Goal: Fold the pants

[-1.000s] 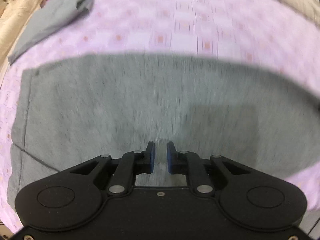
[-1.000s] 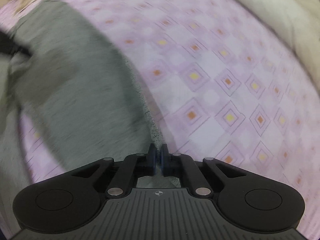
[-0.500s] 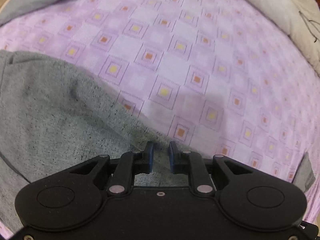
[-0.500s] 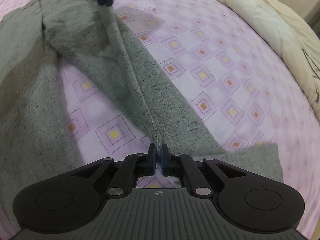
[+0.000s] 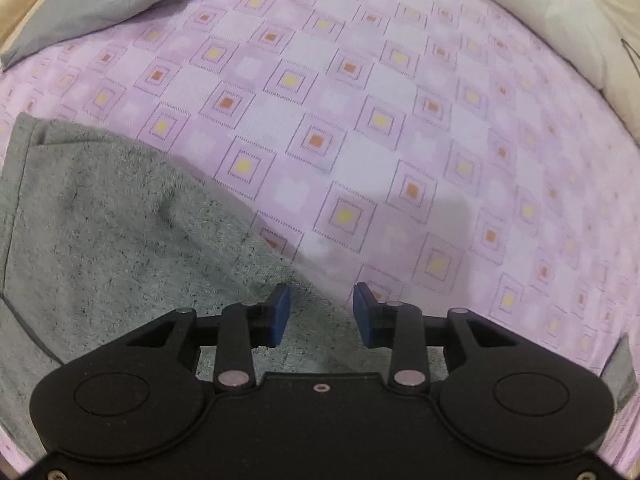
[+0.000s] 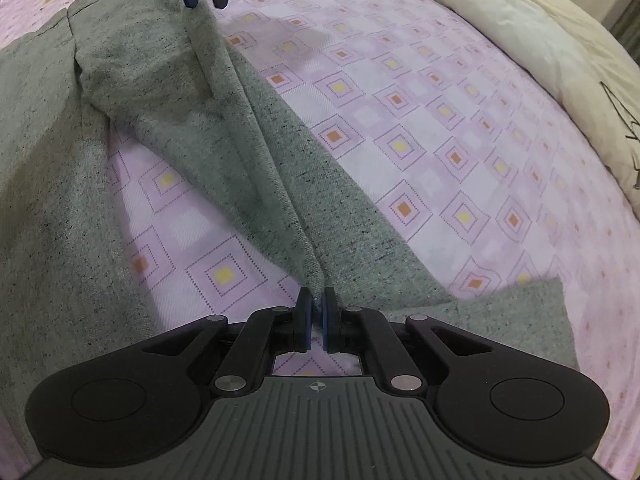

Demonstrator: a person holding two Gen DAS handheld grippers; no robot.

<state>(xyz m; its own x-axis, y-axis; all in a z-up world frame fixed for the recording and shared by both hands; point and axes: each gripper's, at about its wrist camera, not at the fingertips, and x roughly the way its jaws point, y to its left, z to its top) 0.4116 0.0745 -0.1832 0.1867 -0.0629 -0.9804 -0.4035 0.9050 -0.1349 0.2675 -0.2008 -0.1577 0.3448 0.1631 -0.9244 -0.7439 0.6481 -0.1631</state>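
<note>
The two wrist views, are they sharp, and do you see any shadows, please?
Left wrist view: sharp, curved by the fisheye; a soft shadow on the bedsheet ahead of the left gripper. Right wrist view: sharp; pants shade the sheet beneath.

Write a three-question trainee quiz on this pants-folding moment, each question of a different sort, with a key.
1. True or false: the right gripper is shut on a fold of the gray pants.
2. Multiple choice: the left gripper is (A) shut on the cloth, (B) open above the pants' edge, (C) out of view.
3. Fill in: the pants lie on a pink-violet bedsheet patterned with ____.

Key: 1 true. 2 B: in both views its fingers stand apart and grip nothing. 3 squares, with yellow or orange centers.
</note>
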